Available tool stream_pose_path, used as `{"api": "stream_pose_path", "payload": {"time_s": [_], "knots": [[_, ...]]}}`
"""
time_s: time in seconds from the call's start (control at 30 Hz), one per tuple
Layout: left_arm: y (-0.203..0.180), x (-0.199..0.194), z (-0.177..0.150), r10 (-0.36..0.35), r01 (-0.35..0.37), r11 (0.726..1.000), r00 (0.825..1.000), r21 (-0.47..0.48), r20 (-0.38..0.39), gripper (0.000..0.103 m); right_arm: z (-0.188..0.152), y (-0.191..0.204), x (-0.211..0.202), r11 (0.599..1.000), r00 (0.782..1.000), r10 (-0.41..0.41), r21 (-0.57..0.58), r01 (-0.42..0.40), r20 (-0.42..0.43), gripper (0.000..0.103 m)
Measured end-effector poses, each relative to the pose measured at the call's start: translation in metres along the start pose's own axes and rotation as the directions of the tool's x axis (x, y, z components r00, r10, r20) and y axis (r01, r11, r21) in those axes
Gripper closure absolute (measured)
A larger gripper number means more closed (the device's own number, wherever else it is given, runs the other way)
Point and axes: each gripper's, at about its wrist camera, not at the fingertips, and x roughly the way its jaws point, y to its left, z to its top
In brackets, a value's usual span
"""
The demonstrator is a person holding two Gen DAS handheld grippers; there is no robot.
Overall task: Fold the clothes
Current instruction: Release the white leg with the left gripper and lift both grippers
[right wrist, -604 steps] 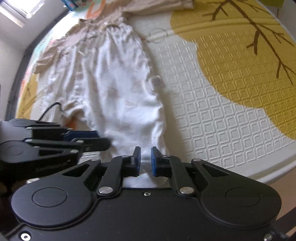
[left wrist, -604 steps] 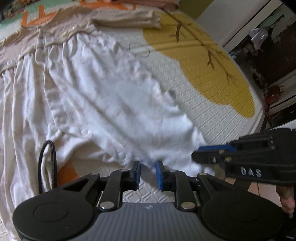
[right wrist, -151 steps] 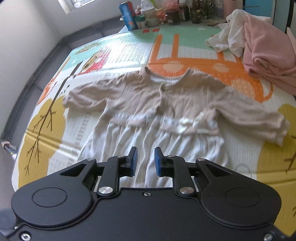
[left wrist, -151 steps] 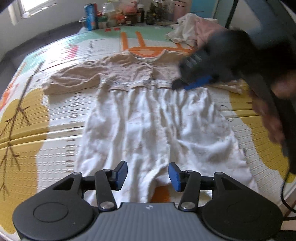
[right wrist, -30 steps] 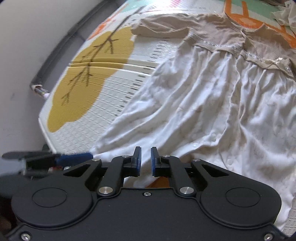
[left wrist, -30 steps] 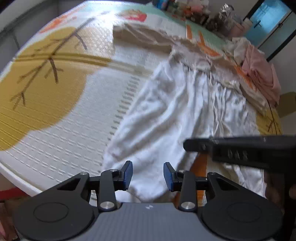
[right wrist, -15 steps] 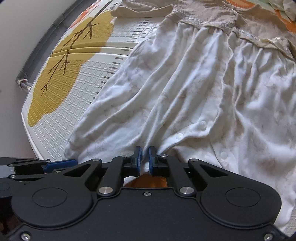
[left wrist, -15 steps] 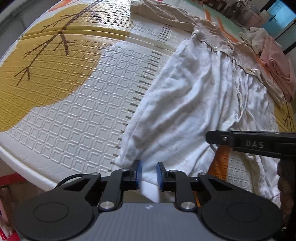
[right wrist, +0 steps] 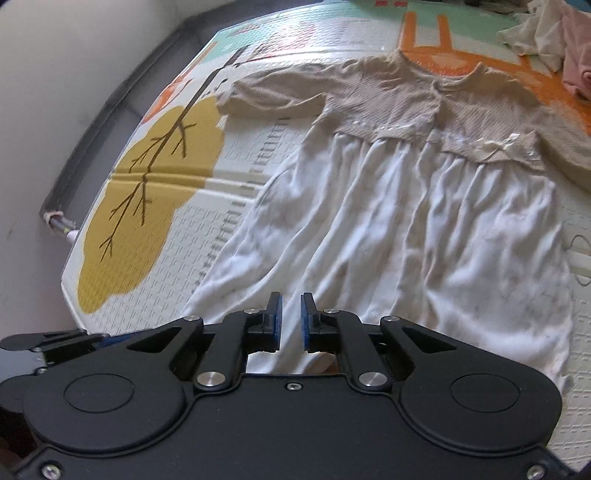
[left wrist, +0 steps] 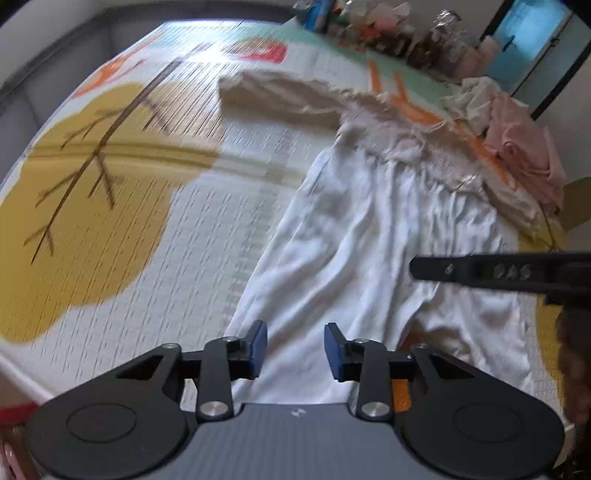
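A home, likely a child's room or living room. The work surface is a foam play mat [right wrist: 258, 206] with embossed squares and cartoon prints: a yellow tree [right wrist: 147, 192], orange shapes, mint-green panels. A baby's dress [right wrist: 424, 206] lies spread flat on it, beige knit top with white skirt. More laundry sits in a loose pile [left wrist: 517, 147] at the far corner, pink and cream pieces. Bottles, cans and jars [left wrist: 369, 22] crowd the far edge of the mat, blurred. A plain white wall [right wrist: 55, 92] with dark baseboard runs alongside, and a blue door [left wrist: 524, 40] shows behind.
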Motion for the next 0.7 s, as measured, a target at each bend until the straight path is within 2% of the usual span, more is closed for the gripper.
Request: {"api": "stream_pose_path", "payload": {"time_s": [0.1,0.27,0.37,0.63,0.7], "knots": [[-0.010,0.013,0.013,-0.009,0.009,1.000,1.000,0.019,0.012,0.058,0.004,-0.008,0.003,0.999,0.999,-0.032,0.018,0.032,0.001,0.094],[-0.016,0.047,0.025,-0.021,0.021,1.000,1.000,0.018,-0.022,0.058,0.002,-0.026,0.023,0.992,0.993,-0.113,0.052,0.114,-0.021,0.094],[-0.014,0.067,0.024,0.049,-0.046,0.998,0.995,0.043,-0.088,0.058,-0.004,-0.042,0.038,0.984,0.985,-0.163,0.069,0.166,-0.056,0.094],[-0.013,0.070,0.024,0.056,-0.046,0.996,0.991,0.081,-0.121,0.056,-0.014,-0.070,0.026,0.978,0.991,-0.121,0.165,0.128,-0.055,0.093],[-0.013,0.067,0.027,0.052,-0.041,0.996,0.990,0.081,-0.130,0.055,-0.017,-0.075,0.015,0.973,0.993,-0.108,0.201,0.116,-0.049,0.088]]}}
